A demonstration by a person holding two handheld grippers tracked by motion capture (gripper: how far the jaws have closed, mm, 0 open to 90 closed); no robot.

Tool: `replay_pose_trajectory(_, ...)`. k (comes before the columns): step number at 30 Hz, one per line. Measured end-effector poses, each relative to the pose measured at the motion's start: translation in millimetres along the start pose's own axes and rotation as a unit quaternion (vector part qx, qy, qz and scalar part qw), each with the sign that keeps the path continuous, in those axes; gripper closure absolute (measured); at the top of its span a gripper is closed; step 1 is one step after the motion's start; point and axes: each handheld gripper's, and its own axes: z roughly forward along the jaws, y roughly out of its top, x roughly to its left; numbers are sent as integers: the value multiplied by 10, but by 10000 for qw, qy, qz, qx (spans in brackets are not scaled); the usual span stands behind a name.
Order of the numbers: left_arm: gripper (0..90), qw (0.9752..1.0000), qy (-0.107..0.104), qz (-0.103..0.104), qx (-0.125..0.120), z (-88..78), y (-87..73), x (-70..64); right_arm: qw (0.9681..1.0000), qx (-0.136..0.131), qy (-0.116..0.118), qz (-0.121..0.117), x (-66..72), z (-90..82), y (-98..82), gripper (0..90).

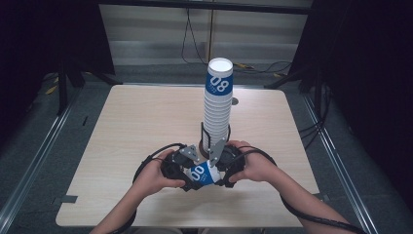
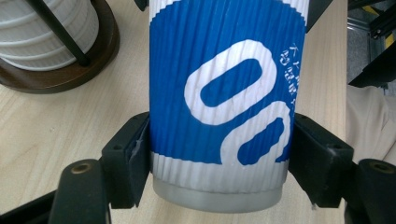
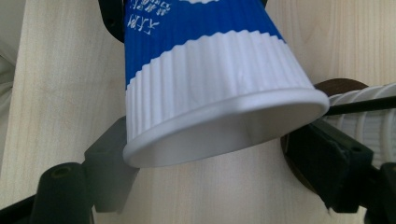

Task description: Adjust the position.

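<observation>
A blue-and-white ribbed paper cup [image 1: 202, 173] printed with "00" lies on its side just above the table's front edge, held between both grippers. My left gripper [image 1: 191, 174] is shut on it: in the left gripper view the two black pads [image 2: 133, 158] press on the cup [image 2: 219, 93] just above its base. My right gripper [image 1: 215, 170] comes in from the other side. Its jaws sit on either side of the cup [image 3: 201, 70] at the open rim and touch it. A person's hand wraps around each gripper.
A tall stack of the same cups [image 1: 218, 105] stands in a black wire holder on a round brown base [image 2: 70, 74] right behind the grippers. The light wooden table [image 1: 146, 117] stretches left, right and beyond it. Dark curtains and cables lie past the far edge.
</observation>
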Motion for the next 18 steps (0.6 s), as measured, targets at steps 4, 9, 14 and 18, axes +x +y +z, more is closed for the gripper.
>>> replay_pose_trajectory(4, 292, 10000, -20, 20, -22, 4, -18, 3, 10000, -16, 27, -80, 3, 7, 10, 194)
replay_pose_trajectory(9, 294, 9999, -20, 99, -34, -6, -33, 14, 9999, -20, 5, -123, 2, 0, 16, 194)
replay_pose_trajectory(14, 295, 9999, -52, 47, -98, -16, -45, 14, 10000, -58, 44, -66, -3, -3, 13, 190)
replay_pose_trajectory(18, 294, 9999, -54, 81, -115, -24, -50, 15, 9999, -103, 52, -61, -2, -2, 6, 186)
